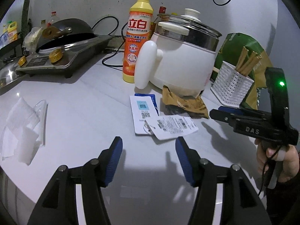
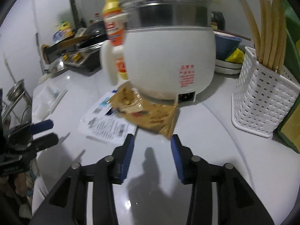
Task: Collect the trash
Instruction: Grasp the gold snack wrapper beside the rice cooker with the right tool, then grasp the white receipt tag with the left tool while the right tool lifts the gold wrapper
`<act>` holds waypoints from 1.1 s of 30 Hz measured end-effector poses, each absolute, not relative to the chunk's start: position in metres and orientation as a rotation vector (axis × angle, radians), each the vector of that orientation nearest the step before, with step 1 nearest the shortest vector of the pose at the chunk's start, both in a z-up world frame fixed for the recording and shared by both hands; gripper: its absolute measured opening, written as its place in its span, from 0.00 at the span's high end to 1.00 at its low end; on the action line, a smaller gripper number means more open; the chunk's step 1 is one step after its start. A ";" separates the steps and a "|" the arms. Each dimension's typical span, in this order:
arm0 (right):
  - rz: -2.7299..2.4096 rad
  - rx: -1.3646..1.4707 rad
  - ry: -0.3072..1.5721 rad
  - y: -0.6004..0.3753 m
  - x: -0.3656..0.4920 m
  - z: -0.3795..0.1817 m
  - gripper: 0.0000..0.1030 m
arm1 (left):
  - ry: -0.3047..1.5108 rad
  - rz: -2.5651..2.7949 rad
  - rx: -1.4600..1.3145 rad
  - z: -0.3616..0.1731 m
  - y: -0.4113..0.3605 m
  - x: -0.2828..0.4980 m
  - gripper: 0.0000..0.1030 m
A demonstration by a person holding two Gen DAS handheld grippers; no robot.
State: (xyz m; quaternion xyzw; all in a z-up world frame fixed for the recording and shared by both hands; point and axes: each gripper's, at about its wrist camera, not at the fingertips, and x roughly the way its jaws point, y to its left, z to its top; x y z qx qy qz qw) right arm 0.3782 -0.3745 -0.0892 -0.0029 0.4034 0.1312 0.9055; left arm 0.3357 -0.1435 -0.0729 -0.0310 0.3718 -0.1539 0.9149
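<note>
Fingers of the right gripper (image 2: 152, 140) stood partly open and empty, blue pads just short of the crumpled gold-brown foil wrapper (image 2: 150, 112). Fingers of the left gripper (image 1: 149, 146) stood wider apart, also empty, aimed at the white paper tags with barcodes (image 1: 159, 121).

Wrapper lay flat on the glossy white table (image 2: 206, 131), its far edge tucked under the base of the white electric cooking pot with steel rim and glass lid (image 2: 168, 56); likely pinned there, so a pull might drag against the pot. Tags lay overlapping just left of the wrapper, one corner touching it.

Clear crumpled plastic packaging with white tissue (image 1: 22, 127) lay well apart at the table's left edge, probably also trash.

Behind the pot: orange dish-soap bottle with yellow cap (image 1: 137, 37). To the right: white perforated plastic holder with wooden chopsticks (image 2: 262, 97), upright, near the wrapper but clear of it.

Judgement: each gripper appeared assigned its own piece; no pickup made yet.
</note>
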 end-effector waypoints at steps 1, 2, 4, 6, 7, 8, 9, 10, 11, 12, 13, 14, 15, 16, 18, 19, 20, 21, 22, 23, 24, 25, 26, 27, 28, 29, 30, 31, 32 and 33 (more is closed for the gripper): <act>0.260 -0.005 0.837 -0.374 0.384 -0.090 0.62 | 0.768 -0.319 -0.065 -0.074 -0.143 0.339 0.43; 0.251 -0.002 0.840 -0.374 0.391 -0.091 0.62 | 0.770 -0.319 -0.069 -0.074 -0.141 0.342 0.43; 0.238 0.004 0.844 -0.373 0.402 -0.092 0.62 | 0.773 -0.324 -0.078 -0.075 -0.139 0.348 0.42; 0.221 0.015 0.852 -0.372 0.414 -0.093 0.62 | 0.774 -0.331 -0.092 -0.075 -0.136 0.354 0.39; 0.213 0.020 0.859 -0.372 0.420 -0.095 0.62 | 0.773 -0.335 -0.097 -0.075 -0.135 0.356 0.38; 0.203 0.020 0.863 -0.371 0.423 -0.096 0.62 | 0.770 -0.340 -0.101 -0.074 -0.134 0.358 0.37; 0.188 0.018 0.873 -0.370 0.428 -0.099 0.62 | 0.771 -0.346 -0.102 -0.075 -0.133 0.361 0.35; 0.180 0.019 0.883 -0.370 0.432 -0.102 0.62 | 0.774 -0.352 -0.101 -0.075 -0.134 0.363 0.34; 0.173 0.022 0.893 -0.370 0.435 -0.104 0.62 | 0.777 -0.357 -0.102 -0.076 -0.134 0.365 0.34; 0.166 0.020 0.900 -0.370 0.438 -0.107 0.62 | 0.779 -0.359 -0.104 -0.077 -0.133 0.367 0.33; 0.161 0.012 0.910 -0.368 0.440 -0.110 0.62 | 0.785 -0.361 -0.111 -0.079 -0.133 0.369 0.32; 0.156 0.004 0.918 -0.366 0.442 -0.112 0.62 | 0.798 -0.367 -0.122 -0.081 -0.133 0.373 0.32; 0.152 -0.004 0.923 -0.365 0.443 -0.114 0.62 | 0.811 -0.377 -0.136 -0.084 -0.134 0.377 0.30; 0.148 -0.016 0.924 -0.363 0.443 -0.116 0.62 | 0.825 -0.387 -0.147 -0.086 -0.134 0.380 0.28; 0.140 -0.039 0.918 -0.359 0.444 -0.116 0.62 | 0.852 -0.410 -0.174 -0.092 -0.135 0.386 0.28; 0.136 -0.042 0.917 -0.358 0.444 -0.117 0.62 | 0.854 -0.414 -0.184 -0.093 -0.135 0.386 0.28; 0.135 -0.055 0.913 -0.356 0.444 -0.118 0.66 | 0.858 -0.419 -0.194 -0.094 -0.136 0.388 0.28; 0.133 -0.074 0.910 -0.352 0.442 -0.119 0.72 | 0.863 -0.424 -0.199 -0.096 -0.137 0.389 0.28; 0.128 -0.095 0.907 -0.349 0.441 -0.119 0.75 | 0.868 -0.428 -0.201 -0.097 -0.139 0.391 0.28; 0.131 -0.103 0.905 -0.348 0.441 -0.119 0.77 | 0.877 -0.432 -0.198 -0.099 -0.141 0.394 0.28; 0.135 -0.104 0.905 -0.347 0.440 -0.120 0.80 | 0.886 -0.433 -0.193 -0.101 -0.144 0.396 0.28; 0.137 -0.112 0.902 -0.347 0.440 -0.120 0.82 | 0.891 -0.432 -0.190 -0.102 -0.147 0.398 0.28; 0.140 -0.116 0.900 -0.348 0.440 -0.120 0.86 | 0.894 -0.431 -0.187 -0.104 -0.149 0.400 0.28; 0.147 -0.116 0.900 -0.349 0.437 -0.120 0.89 | 0.892 -0.434 -0.182 -0.104 -0.152 0.400 0.28; 0.153 -0.116 0.898 -0.350 0.436 -0.120 0.91 | 0.893 -0.438 -0.177 -0.104 -0.154 0.400 0.28; 0.156 -0.115 0.896 -0.351 0.434 -0.120 0.93 | 0.892 -0.440 -0.169 -0.105 -0.157 0.401 0.28; 0.158 -0.112 0.893 -0.358 0.430 -0.120 0.94 | 0.892 -0.439 -0.159 -0.105 -0.159 0.402 0.28; 0.160 -0.105 0.892 -0.360 0.428 -0.120 0.94 | 0.892 -0.437 -0.149 -0.105 -0.161 0.402 0.28; 0.163 -0.098 0.889 -0.361 0.425 -0.118 0.95 | 0.890 -0.430 -0.129 -0.105 -0.164 0.402 0.28; 0.161 -0.092 0.880 -0.363 0.422 -0.116 0.95 | 0.886 -0.420 -0.104 -0.106 -0.168 0.402 0.28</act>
